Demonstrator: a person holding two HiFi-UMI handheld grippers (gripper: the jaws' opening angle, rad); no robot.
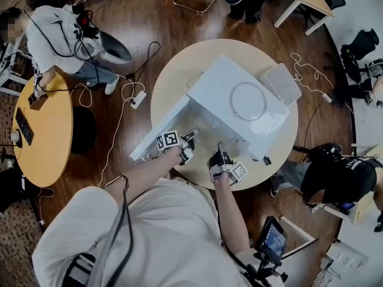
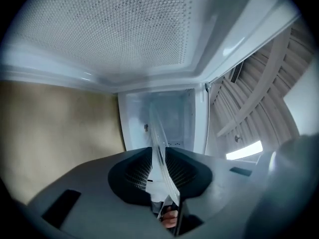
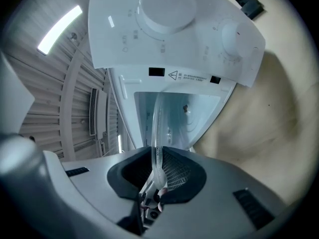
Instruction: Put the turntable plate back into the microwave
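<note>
A white microwave (image 1: 233,103) stands on a round table (image 1: 170,85) with its door (image 1: 157,133) swung open to the left. Both grippers are at its front opening. My left gripper (image 1: 190,139) is shut on the rim of the clear glass turntable plate (image 2: 158,151), which shows edge-on between its jaws (image 2: 162,172). My right gripper (image 1: 220,155) is shut on the same plate (image 3: 156,146) from the other side (image 3: 158,172). The plate reaches toward the open cavity (image 3: 174,116), below the panel with two knobs (image 3: 164,6). In the head view the plate itself is hidden.
A thin ring (image 1: 248,100) lies on the microwave's top. A white flat box (image 1: 281,82) sits on the table behind it. The perforated door window (image 2: 114,29) hangs close over my left gripper. A seated person (image 1: 60,37), a second round table (image 1: 45,130) and floor cables (image 1: 128,94) are to the left.
</note>
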